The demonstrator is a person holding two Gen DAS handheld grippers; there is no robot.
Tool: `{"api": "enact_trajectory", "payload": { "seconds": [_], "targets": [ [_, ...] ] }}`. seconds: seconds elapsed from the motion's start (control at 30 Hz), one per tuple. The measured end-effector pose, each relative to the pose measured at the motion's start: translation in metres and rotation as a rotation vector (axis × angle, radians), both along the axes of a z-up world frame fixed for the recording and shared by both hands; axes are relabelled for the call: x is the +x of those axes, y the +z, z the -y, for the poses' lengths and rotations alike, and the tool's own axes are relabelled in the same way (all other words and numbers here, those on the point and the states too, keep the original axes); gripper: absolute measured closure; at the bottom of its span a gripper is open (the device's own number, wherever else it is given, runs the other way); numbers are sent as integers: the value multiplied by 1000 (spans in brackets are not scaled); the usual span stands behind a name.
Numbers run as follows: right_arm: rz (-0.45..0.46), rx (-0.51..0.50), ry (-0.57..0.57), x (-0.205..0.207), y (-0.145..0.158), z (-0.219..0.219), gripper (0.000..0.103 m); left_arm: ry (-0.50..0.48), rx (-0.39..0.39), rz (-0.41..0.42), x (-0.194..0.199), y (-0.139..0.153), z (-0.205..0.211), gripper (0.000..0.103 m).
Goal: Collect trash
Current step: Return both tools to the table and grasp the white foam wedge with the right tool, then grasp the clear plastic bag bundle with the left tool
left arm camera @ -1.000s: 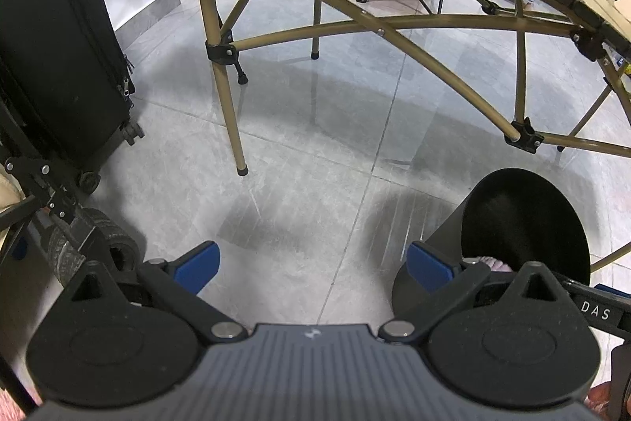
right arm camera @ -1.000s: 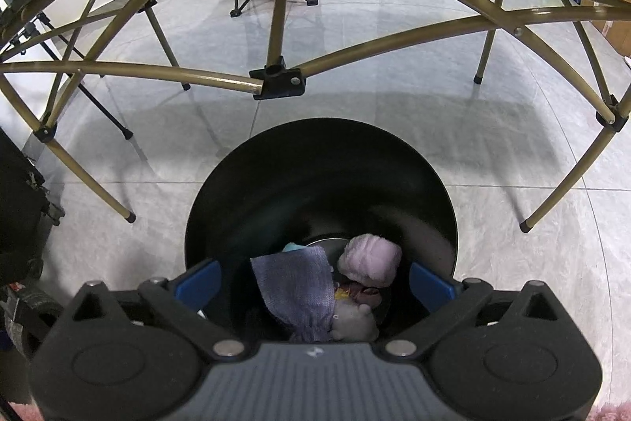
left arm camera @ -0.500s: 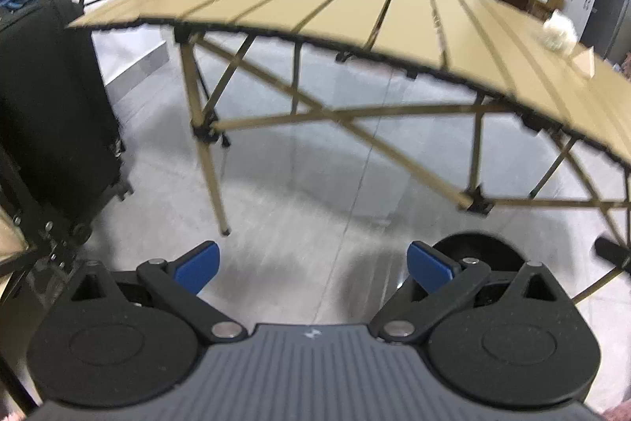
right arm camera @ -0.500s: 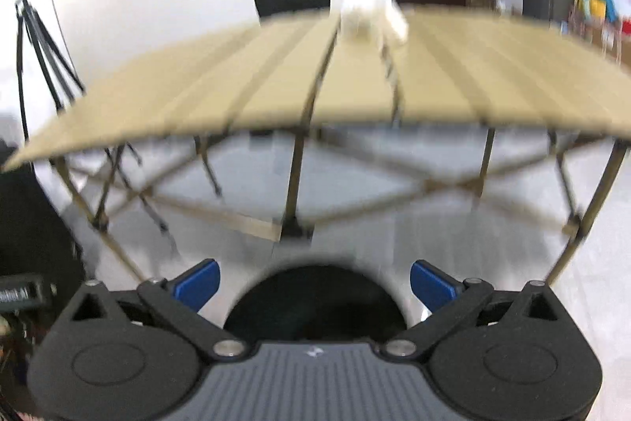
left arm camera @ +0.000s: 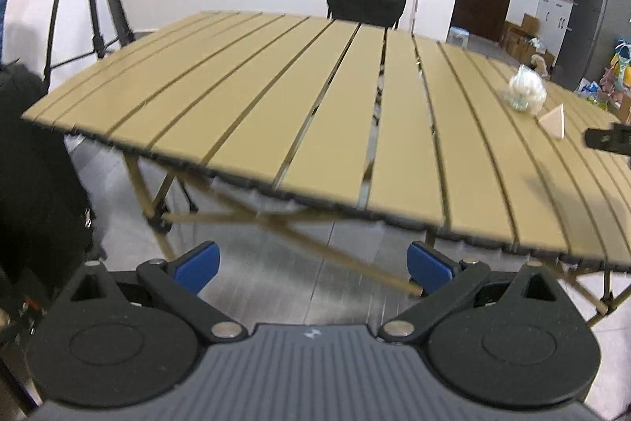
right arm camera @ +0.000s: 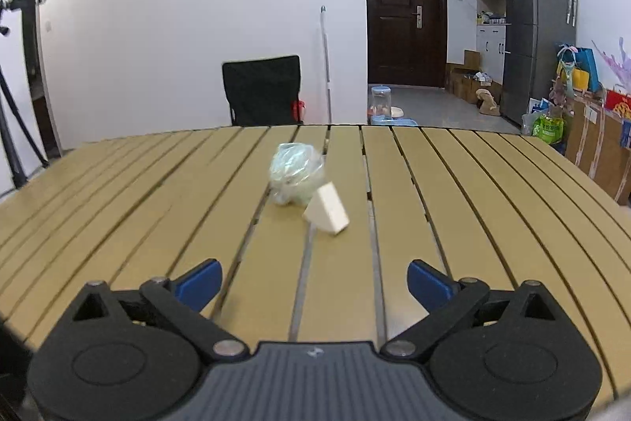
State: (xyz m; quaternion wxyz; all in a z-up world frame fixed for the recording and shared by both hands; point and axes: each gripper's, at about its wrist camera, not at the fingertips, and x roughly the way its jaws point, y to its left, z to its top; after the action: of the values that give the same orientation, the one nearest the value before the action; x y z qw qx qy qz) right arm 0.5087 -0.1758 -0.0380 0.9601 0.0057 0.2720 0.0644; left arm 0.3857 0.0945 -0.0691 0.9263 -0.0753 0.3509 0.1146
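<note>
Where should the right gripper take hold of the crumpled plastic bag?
Probably across the bulging upper middle of the plastic bag, coming from above: it is a soft rounded lump, and the wedge block sits against its near right side. The right gripper is open and roughly lined up.

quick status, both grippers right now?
Left gripper: open, holding nothing, short of the table.
Right gripper: open, holding nothing, above the table, facing the crumpled plastic and wedge.

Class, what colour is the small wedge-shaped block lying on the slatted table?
Cream, almost off-white. The wedge-shaped block shows best in the right wrist view.
</note>
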Motion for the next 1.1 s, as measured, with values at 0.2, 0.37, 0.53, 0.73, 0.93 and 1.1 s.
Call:
{"api": "enact_trajectory", "payload": {
  "seconds": [0.2, 0.37, 0.53, 0.73, 0.93, 1.1],
  "targets": [
    [-48, -19, -2, 72, -10, -4, 17, -22, 32, 28, 39, 12, 9, 0],
    [-96, -17, 5, 114, -22, -9, 30, -67, 43, 50, 64, 19, 21, 0],
    [-131, -28, 31, 139, -32, -15, 63, -112, 33, 62, 90, 27, 34, 0],
    [-88, 68, 31, 134, -25, 9, 85, -162, 42, 85, 116, 40, 59, 0],
    [-14, 170, -51, 113, -16, 61, 85, -214, 43, 102, 148, 54, 95, 0],
    [36, 269, -148, 93, -16, 114, 85, -265, 50, 95, 186, 57, 137, 0]
  ]
}}
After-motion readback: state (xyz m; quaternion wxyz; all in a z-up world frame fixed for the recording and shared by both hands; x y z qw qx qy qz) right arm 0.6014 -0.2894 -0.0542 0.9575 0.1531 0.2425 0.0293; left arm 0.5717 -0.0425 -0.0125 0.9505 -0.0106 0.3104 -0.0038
